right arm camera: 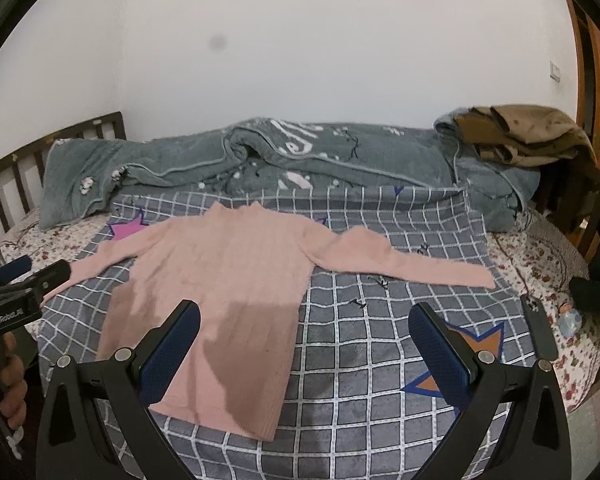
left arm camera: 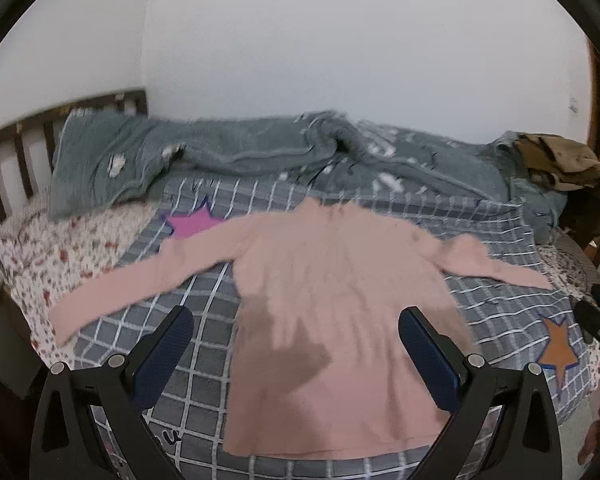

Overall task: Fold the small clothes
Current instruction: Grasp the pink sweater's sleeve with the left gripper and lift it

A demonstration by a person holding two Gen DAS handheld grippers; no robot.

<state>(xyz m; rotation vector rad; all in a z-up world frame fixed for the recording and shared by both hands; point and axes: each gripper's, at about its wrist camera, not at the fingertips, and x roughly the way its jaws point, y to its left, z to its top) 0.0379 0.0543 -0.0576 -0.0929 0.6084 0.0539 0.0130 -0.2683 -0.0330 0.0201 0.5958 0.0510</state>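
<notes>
A small pink long-sleeved sweater (left arm camera: 332, 320) lies flat on a grey checked blanket (left arm camera: 204, 364), collar away from me, both sleeves spread sideways. It also shows in the right wrist view (right arm camera: 228, 292). My left gripper (left arm camera: 296, 344) is open and empty, hovering above the sweater's lower body. My right gripper (right arm camera: 304, 340) is open and empty, above the sweater's right hem and the blanket (right arm camera: 364, 360). The left gripper also shows at the left edge of the right wrist view (right arm camera: 24, 276), near the left sleeve end.
A rumpled grey-green quilt (right arm camera: 260, 160) lies along the wall behind the sweater. Brown clothing (right arm camera: 524, 132) is piled at the far right. A dark phone (right arm camera: 538, 330) and a small bottle (right arm camera: 570, 320) lie at the bed's right edge. A wooden headboard (left arm camera: 16, 148) stands at the left.
</notes>
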